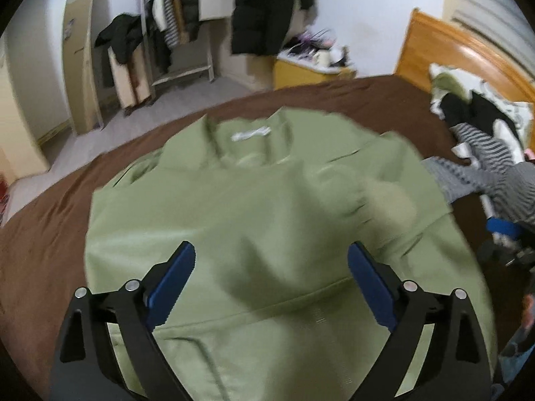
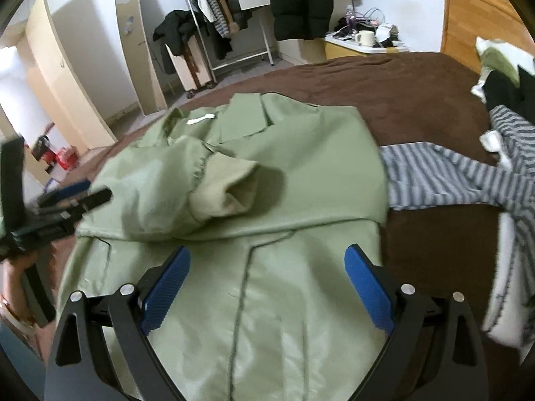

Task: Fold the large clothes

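- Two grippers hover over a bed [image 2: 418,77] covered in a brown blanket; on it lies a large pale green jacket [image 2: 267,284], collar away from the cameras and hem nearest them.
- The left gripper [image 1: 271,284] has its blue pads spread wide apart, with nothing between them; only the green cloth shows below the gap.
- The right gripper [image 2: 267,287] is likewise wide open and empty, poised above the jacket's lower half near a vertical seam.
- In the right wrist view, the left gripper appears at the left edge, beside the jacket's left side, not touching the cloth as far as can be seen.
- One sleeve [image 2: 214,183] is folded across the jacket's chest, its cuff resting near the middle. The jacket's right side also looks folded inward, with a straight edge beside a grey striped garment [image 2: 451,173] that lies just next to it.
- Judging by this, the side folds look done and neither gripper holds anything.
- The likely next move is to fold the jacket lengthwise: each gripper would need to pinch a hem corner and carry it toward the collar, keeping the tucked sleeve from sliding out.
- The left wrist view is blurred, so fine cloth detail there is uncertain.
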`<control>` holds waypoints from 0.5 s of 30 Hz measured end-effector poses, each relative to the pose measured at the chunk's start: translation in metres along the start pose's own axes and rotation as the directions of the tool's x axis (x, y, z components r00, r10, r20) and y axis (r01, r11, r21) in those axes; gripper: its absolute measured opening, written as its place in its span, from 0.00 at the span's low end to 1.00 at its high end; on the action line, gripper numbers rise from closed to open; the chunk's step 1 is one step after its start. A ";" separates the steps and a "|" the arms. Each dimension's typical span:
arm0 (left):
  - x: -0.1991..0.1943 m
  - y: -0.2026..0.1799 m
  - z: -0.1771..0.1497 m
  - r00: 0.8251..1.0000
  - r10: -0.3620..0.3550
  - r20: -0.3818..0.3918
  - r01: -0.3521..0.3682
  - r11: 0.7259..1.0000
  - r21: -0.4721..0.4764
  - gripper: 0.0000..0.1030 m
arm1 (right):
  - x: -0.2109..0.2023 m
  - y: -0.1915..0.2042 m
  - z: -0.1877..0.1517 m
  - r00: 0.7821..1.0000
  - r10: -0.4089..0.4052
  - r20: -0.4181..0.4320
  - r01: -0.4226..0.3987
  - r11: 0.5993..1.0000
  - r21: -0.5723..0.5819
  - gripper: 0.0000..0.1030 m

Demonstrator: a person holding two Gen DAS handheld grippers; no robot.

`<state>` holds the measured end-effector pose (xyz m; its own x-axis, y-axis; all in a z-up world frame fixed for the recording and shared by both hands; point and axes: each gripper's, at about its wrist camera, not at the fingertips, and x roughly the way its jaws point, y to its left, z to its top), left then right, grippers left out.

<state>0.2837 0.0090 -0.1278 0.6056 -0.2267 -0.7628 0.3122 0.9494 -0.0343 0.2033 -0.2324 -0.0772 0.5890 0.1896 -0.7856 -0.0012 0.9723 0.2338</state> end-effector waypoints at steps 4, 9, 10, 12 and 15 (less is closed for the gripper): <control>0.028 0.026 -0.011 0.993 0.071 -0.093 -0.074 0.997 -0.026 0.88 | 0.020 0.008 0.012 0.999 0.052 0.011 -0.052 0.999 0.015 0.88; 0.048 0.048 -0.028 0.985 0.115 -0.128 -0.121 0.992 -0.045 0.93 | 0.047 0.031 0.025 0.998 0.060 0.031 -0.058 0.996 -0.070 0.76; 0.052 0.052 -0.031 0.984 0.115 -0.137 -0.123 0.991 -0.051 0.93 | 0.053 0.033 0.027 0.998 0.062 0.026 -0.060 0.995 -0.076 0.75; 0.060 0.060 -0.042 0.982 0.113 -0.149 -0.124 0.990 -0.067 0.93 | 0.066 0.033 0.031 0.998 0.055 0.020 -0.053 0.996 -0.074 0.74; 0.065 0.063 -0.053 0.985 0.108 -0.132 -0.118 0.991 -0.066 0.94 | 0.086 0.027 0.033 0.997 0.074 0.005 -0.074 0.996 -0.040 0.61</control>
<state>0.3032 0.0654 -0.2137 0.5337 -0.0918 -0.8407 0.1900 0.9817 0.0134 0.2805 -0.1942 -0.1194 0.5913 0.2602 -0.7633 -0.0769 0.9604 0.2679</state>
